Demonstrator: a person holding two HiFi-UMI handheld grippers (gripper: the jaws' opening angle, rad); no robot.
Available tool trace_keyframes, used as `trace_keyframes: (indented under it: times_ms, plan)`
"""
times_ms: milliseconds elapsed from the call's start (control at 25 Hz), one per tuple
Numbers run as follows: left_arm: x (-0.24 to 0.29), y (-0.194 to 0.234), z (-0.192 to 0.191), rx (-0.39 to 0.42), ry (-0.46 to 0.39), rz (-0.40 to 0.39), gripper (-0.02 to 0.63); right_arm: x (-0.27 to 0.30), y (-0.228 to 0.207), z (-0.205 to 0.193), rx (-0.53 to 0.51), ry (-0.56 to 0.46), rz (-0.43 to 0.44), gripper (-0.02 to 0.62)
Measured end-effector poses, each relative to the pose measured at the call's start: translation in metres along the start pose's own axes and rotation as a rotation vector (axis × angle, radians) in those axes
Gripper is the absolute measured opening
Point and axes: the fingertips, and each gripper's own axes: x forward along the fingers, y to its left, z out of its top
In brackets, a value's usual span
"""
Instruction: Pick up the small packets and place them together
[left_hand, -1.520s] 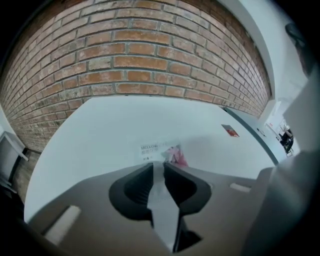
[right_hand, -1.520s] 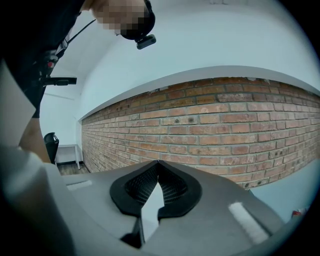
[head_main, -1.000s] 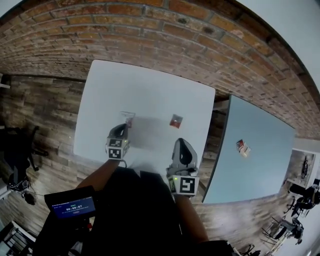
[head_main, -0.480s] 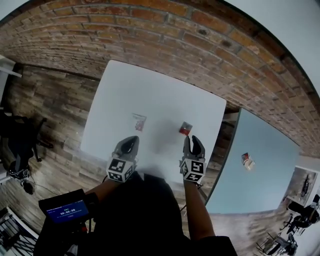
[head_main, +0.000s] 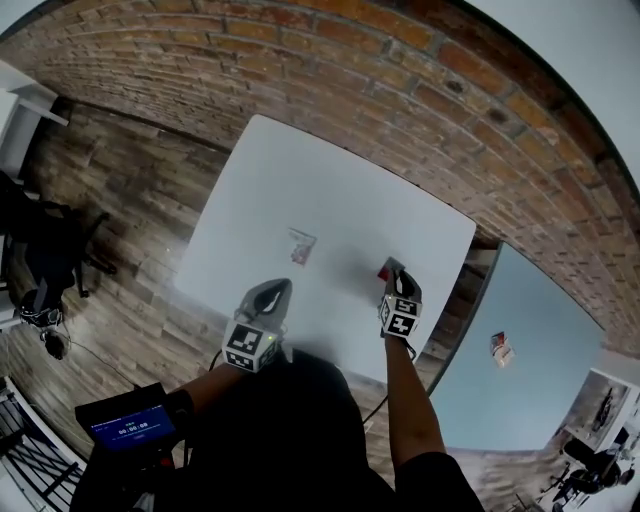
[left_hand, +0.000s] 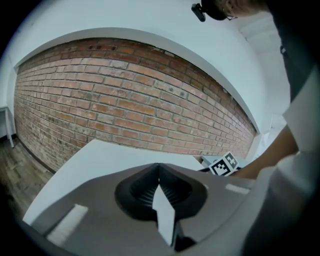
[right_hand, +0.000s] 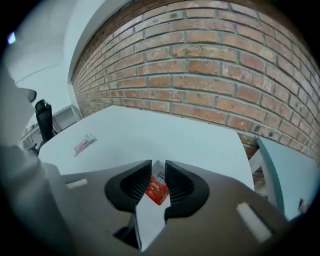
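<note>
Three packets: the red packet (right_hand: 156, 191) lies on your white table (head_main: 330, 190) between your right gripper's (right_hand: 159, 172) opening jaws. The pale packet (head_main: 301, 245) lies beyond your closed left gripper (left_hand: 159, 174). The third packet (head_main: 501, 348) rests on the neighbouring grey table (head_main: 470, 390).

The left gripper (left_hand: 159, 169) holds its jaws together, nothing between them, over the white table (left_hand: 95, 157). Behind the table stands a brick wall (left_hand: 125, 100). A marker cube (left_hand: 225, 164) sits at the table's right edge.

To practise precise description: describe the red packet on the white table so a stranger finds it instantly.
Start at the white table beside the brick wall. Near its right edge, the red packet lies between the right gripper's opening jaws. The table's other packet, further left, is pale; this one is bright red.
</note>
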Motion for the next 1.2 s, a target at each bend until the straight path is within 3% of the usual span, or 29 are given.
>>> trace_keyframes:
  times_ms: [360, 560, 1000, 1200]
  plan:
    - [-0.004, 0.007, -0.013, -0.017, 0.027, 0.037, 0.000, 0.031, -0.005, -0.022, -0.058, 0.117, 0.010, 0.087]
    - [-0.002, 0.006, -0.008, -0.027, 0.022, 0.035, 0.000, 0.035, 0.004, -0.021, -0.100, 0.116, 0.032, 0.087]
    - [-0.009, 0.021, -0.007, -0.045, 0.024, 0.061, 0.000, 0.040, 0.126, -0.014, -0.148, 0.118, 0.214, 0.087]
    - [-0.017, 0.033, -0.014, -0.054, 0.029, 0.072, 0.000, 0.044, 0.159, -0.010, -0.152, 0.125, 0.243, 0.089]
